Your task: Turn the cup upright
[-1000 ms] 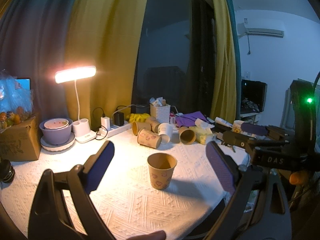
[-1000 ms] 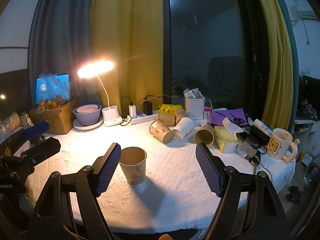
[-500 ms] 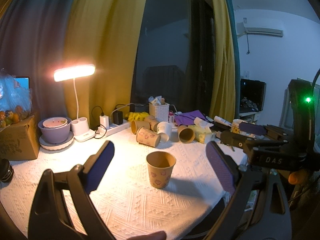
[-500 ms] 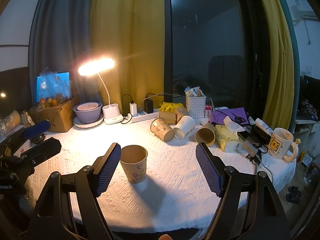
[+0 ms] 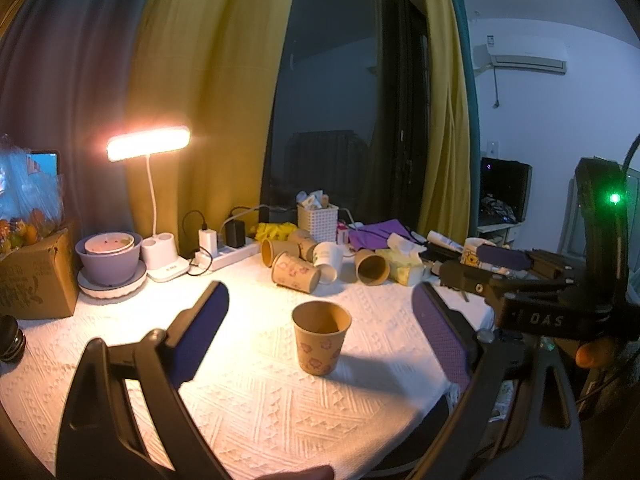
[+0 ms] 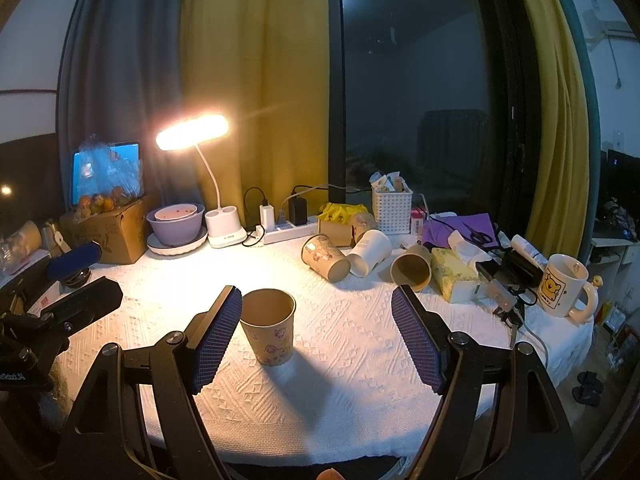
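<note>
Now the brown paper cup with purple cartoon prints stands upright on the white textured cloth of the worktop, long axis vertical, open mouth up, narrow base down on the cloth. Nothing grips it.

Left tool: blue-padded fingers wide apart, empty; the cup sits ahead of it, roughly midway between the fingers, touching neither.

Right tool: fingers also spread wide, empty. From its view the cup is just beside the left pad, partly behind it; contact cannot be told. Well clear of the right pad.

Behind the cup, toward the window: a cluster of paper cups lying on their sides, including a brown printed one, a white one, and a plain brown one with its mouth facing the cameras. Farther back from the cup, a white lattice basket and a white power strip. Back left of the cup, a lit white desk lamp and a purple bowl on a plate. Far right of the cup, a white bear-print mug.
</note>
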`<state>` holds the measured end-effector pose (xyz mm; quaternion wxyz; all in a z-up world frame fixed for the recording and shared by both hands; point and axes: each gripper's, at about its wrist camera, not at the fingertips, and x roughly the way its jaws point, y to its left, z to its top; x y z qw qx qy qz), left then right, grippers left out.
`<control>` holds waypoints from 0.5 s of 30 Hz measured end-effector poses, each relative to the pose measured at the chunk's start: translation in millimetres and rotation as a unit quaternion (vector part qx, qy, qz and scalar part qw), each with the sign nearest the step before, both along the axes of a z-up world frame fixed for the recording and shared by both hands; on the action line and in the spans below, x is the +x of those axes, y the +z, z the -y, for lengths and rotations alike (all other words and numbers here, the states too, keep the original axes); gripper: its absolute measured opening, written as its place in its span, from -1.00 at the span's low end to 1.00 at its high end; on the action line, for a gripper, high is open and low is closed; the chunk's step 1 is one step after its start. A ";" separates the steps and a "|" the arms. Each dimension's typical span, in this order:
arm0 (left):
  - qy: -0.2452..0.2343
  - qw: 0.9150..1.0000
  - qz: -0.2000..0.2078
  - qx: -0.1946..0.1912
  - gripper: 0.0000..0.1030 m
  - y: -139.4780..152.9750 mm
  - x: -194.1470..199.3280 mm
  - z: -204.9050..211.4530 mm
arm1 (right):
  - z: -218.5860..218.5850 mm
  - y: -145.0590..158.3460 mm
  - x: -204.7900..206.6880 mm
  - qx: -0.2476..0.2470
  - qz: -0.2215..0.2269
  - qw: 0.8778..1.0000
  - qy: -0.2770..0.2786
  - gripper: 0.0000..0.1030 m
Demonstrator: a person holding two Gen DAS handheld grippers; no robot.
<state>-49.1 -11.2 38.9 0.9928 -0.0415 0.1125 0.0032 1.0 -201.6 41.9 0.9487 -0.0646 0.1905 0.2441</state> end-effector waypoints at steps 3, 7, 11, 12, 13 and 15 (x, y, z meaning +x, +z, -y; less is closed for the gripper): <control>0.000 1.000 0.000 0.000 0.82 -0.5 -0.3 0.2 | 0.0 0.0 -0.6 0.000 0.000 1.000 0.000 0.55; 0.000 1.000 0.001 -0.001 0.82 -2.2 -0.5 0.1 | -0.4 -0.3 -0.7 0.000 -0.001 1.000 0.000 0.55; 0.000 1.000 0.001 -0.001 0.82 -2.4 -0.9 0.7 | -1.3 -0.3 0.0 0.000 -0.001 1.000 0.000 0.55; 0.000 1.000 0.001 -0.001 0.82 -2.0 -0.4 -0.1 | -1.2 -0.2 -0.1 0.000 -0.001 1.000 0.000 0.55; 0.000 1.000 0.001 -0.001 0.82 -2.3 -0.9 0.6 | -1.3 -0.2 0.0 0.000 -0.001 1.000 0.000 0.55; 0.000 1.000 0.001 -0.001 0.82 -1.9 -0.4 -0.4 | -1.3 -0.4 -0.3 -0.001 -0.002 1.000 0.000 0.55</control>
